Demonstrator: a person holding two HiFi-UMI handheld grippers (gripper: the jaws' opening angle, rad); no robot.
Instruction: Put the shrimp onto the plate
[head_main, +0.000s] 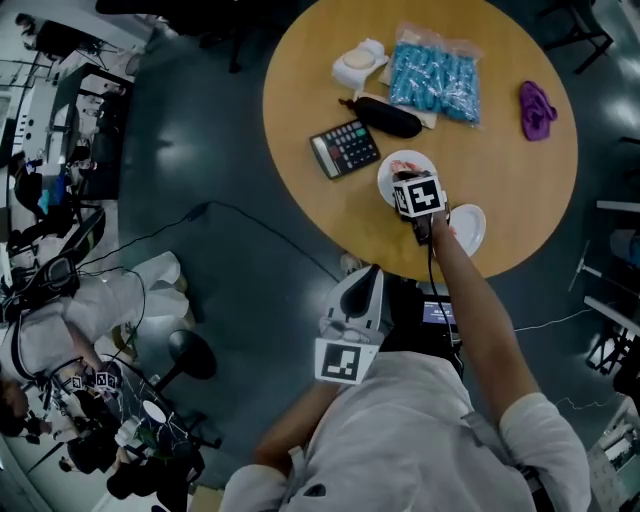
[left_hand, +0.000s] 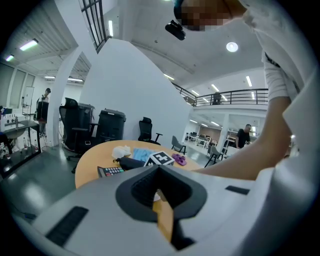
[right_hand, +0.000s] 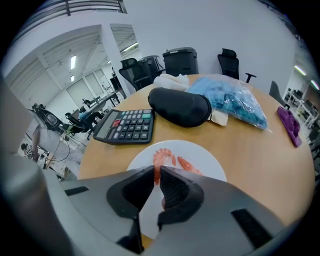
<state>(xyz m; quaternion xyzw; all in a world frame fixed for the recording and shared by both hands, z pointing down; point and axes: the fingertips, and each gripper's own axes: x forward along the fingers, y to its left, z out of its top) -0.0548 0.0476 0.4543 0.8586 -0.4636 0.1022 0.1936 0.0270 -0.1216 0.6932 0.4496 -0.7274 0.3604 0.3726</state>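
A white plate (right_hand: 202, 156) lies at the near side of the round wooden table (head_main: 500, 170), with pink shrimp on it. One curled shrimp (right_hand: 164, 156) runs into the narrow slit between the jaws of my right gripper (right_hand: 156, 171), which is shut on it just above the plate. A second shrimp (right_hand: 188, 164) lies beside it on the plate. In the head view the right gripper (head_main: 404, 181) hangs over the plate (head_main: 384, 186). My left gripper (head_main: 362, 285) is held off the table near the person's body; in its own view the left gripper (left_hand: 159, 170) is shut and holds nothing.
Behind the plate sit a calculator (head_main: 344, 148), a black pouch (head_main: 388, 116), a blue packet (head_main: 434, 75), a white bundle (head_main: 360, 65) and a purple item (head_main: 536, 108). A small white dish (head_main: 468, 228) is at the table's near edge. A cable (head_main: 250, 215) crosses the floor.
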